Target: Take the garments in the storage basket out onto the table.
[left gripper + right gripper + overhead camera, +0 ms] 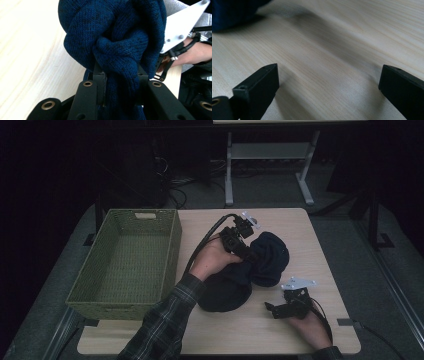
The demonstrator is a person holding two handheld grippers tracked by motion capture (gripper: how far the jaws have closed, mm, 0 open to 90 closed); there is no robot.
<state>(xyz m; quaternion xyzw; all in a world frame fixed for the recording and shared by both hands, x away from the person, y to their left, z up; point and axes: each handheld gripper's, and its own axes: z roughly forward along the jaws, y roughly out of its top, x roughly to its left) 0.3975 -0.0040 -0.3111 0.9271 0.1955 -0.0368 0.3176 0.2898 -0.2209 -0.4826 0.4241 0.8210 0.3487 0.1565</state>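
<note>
Near the middle of the surface [280,330] lies one dark blue knitted garment [250,270]; one green woven basket [127,265] sits at the left edge. The left hand-held gripper [248,254] pinches a bunched fold of the garment. The right hand-held gripper [272,310], near the front right corner, gapes wide, holding nothing.

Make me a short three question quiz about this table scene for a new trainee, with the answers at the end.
1. True or false: the left gripper has its jaws closed on the dark blue knit garment.
2. How do the right gripper jaws stand: open or shut?
3. Where is the green woven basket: A, on the garment's left in the high view; B, on its right?

Key: 1 true. 2 open, with bare wooden table between them. 3 A.
</note>
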